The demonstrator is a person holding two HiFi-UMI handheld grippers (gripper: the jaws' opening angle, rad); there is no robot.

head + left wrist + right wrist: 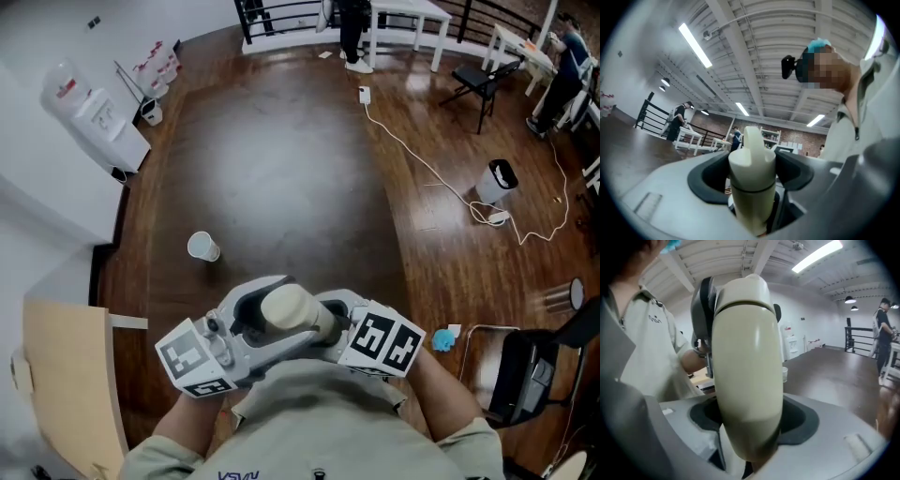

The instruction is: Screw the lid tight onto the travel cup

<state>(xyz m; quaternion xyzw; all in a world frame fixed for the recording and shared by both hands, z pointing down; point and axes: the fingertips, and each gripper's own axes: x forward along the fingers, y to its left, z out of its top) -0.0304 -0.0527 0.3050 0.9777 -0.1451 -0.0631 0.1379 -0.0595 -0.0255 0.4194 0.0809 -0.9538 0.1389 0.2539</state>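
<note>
Though close, cream, seemingly lidded cup [286, 307]

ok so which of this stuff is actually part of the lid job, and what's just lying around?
Job:
- cream plastic travel cup, body clamped in the right gripper
- cream spouted lid, clamped in the left gripper

Lying about, all on the floor:
- white paper cup
- white waste bin
- white cable
- black folding chair
- white water dispenser

open floor [281, 178] ahead; paper cup [202, 247] front-left on it; wooden board [70, 375] close left.
</note>
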